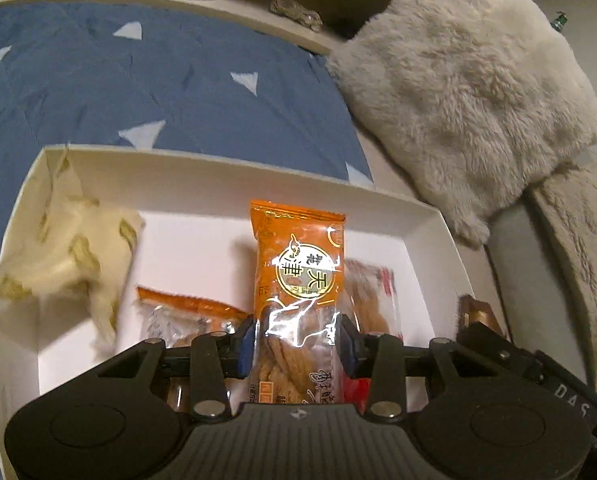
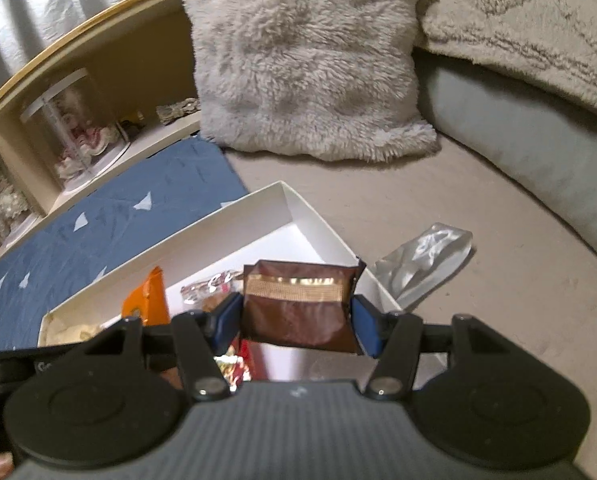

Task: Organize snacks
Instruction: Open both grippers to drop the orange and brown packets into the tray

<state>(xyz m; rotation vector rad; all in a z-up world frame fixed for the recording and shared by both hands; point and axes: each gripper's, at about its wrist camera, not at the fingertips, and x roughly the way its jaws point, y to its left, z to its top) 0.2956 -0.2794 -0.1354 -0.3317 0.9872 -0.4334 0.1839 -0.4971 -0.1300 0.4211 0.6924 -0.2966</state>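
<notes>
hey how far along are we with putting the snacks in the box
Partly done. The white box already holds several snacks, among them a cream wrapped one and a red-edged packet. In hand: the left gripper holds an orange snack packet over the box, and the right gripper holds a brown packet at its edge. Left: set both down, then fetch the silver packet lying outside on the couch.

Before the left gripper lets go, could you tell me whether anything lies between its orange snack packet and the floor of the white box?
Yes. Under the orange packet in the left gripper, other packets already lie: a clear-and-orange one to its left, a red-edged one to its right. The white box has bare floor farther back.
</notes>
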